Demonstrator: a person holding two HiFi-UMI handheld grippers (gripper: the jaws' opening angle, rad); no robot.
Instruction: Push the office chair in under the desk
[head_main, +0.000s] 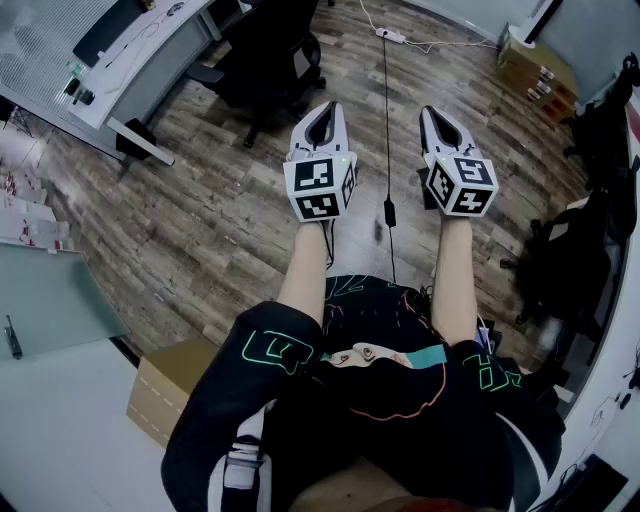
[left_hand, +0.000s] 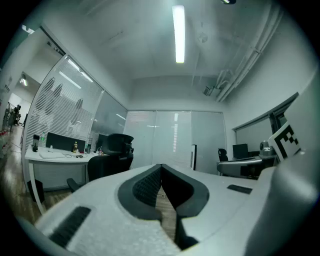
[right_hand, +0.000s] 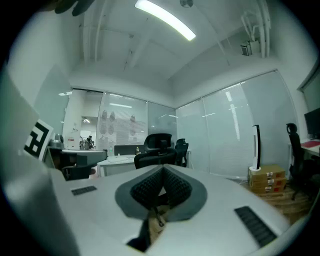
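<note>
Plank floor (head_main: 200, 230), chair (left_hand: 114, 149) seemingly beside desk (left_hand: 52, 156)

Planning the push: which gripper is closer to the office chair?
Left. The left gripper hangs just short and right of the office chair, not touching; the right gripper is farther right.

White shells, black pads on left gripper (head_main: 322, 112) and right gripper (head_main: 433, 113), each with a black-and-white marker cube. Black short-sleeved top (head_main: 300, 400), teal and orange line prints.

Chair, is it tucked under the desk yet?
Not yet. The chair stands out on the floor, beside the desk, not under it.
</note>
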